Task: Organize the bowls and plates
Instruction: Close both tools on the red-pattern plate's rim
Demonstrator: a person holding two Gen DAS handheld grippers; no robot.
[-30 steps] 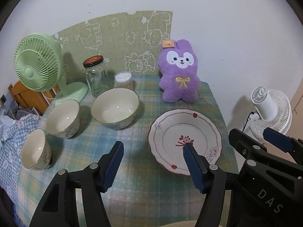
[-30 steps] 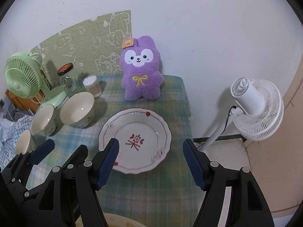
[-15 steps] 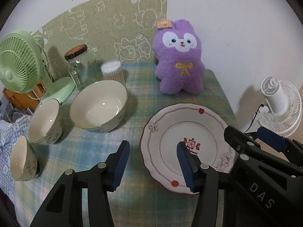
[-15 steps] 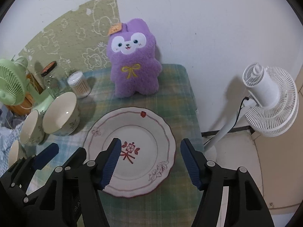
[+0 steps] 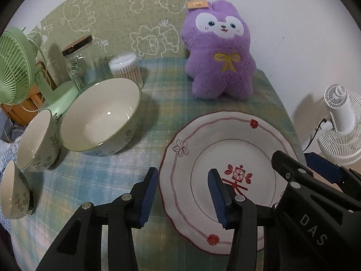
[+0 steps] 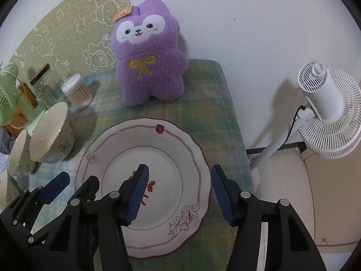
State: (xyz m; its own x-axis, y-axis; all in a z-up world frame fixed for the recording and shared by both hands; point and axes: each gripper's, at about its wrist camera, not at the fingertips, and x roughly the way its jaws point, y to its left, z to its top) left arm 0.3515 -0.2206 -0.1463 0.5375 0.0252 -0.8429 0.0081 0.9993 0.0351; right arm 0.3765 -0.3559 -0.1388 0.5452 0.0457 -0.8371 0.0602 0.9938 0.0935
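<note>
Looking along the left gripper (image 5: 181, 194), the white plate (image 5: 225, 149) with a scalloped red rim lies flat on the checked tablecloth (image 5: 162, 103), and its left edge sits in the gap of the jaws: one blue pad is outside the rim over the cloth, the other over the plate's well beside the red flower motif. The jaws have just been closing, yet the pads do not press on the rim, so nothing is gripped. To the left stand a large bowl (image 5: 101, 117), a medium bowl (image 5: 37, 141) touching it, and a small bowl (image 5: 12, 192) nearest the edge. Behind them are a glass jar (image 5: 84, 67), a tub of cotton swabs (image 5: 125, 67), a green fan (image 5: 13, 67) and a purple plush toy (image 5: 221, 52); the right gripper's black frame fills the lower right corner. From the right gripper (image 6: 179, 193), the same plate (image 6: 140, 149) shows its right edge in the gap of the jaws, one pad over the centre motif, the other just past the rim. These jaws too have just been closing and hold nothing. The large bowl (image 6: 50, 133) stands left of the plate, the plush toy (image 6: 149, 61) behind it, and a white fan (image 6: 327, 113) stands off the table to the right.
</note>
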